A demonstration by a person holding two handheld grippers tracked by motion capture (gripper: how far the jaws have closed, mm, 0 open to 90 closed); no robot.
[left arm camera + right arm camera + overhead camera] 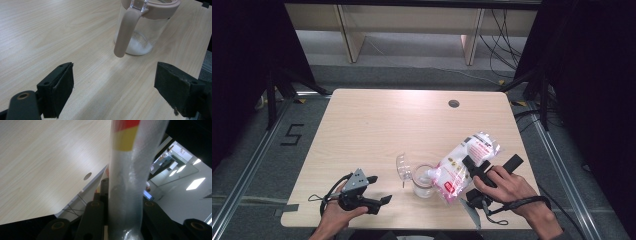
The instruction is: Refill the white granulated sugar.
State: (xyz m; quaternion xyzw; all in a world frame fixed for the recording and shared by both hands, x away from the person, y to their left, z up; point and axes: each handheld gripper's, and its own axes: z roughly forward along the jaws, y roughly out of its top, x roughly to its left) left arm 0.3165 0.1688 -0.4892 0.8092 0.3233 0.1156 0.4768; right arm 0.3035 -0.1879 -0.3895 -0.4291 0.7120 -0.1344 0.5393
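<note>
A clear jar [423, 184] with a beige rim and handle stands near the table's front edge, its clear lid [402, 167] flipped open to the left. In the left gripper view the jar [140, 32] holds a little white powder. A plastic bag of white grains [454, 170] with red print leans with its lower end over the jar's mouth. My right gripper [486, 165] is shut on the bag's upper part; the right gripper view has the bag [127, 182] pinched between the jaws of this gripper [122, 205]. My left gripper [381, 189] rests left of the jar, its jaws [113, 82] open with nothing between them.
The pale wooden table [377, 125] has a round cable hole [454, 103] at the back right. Black curtains and frame legs flank the table. Cables trail on the floor behind it.
</note>
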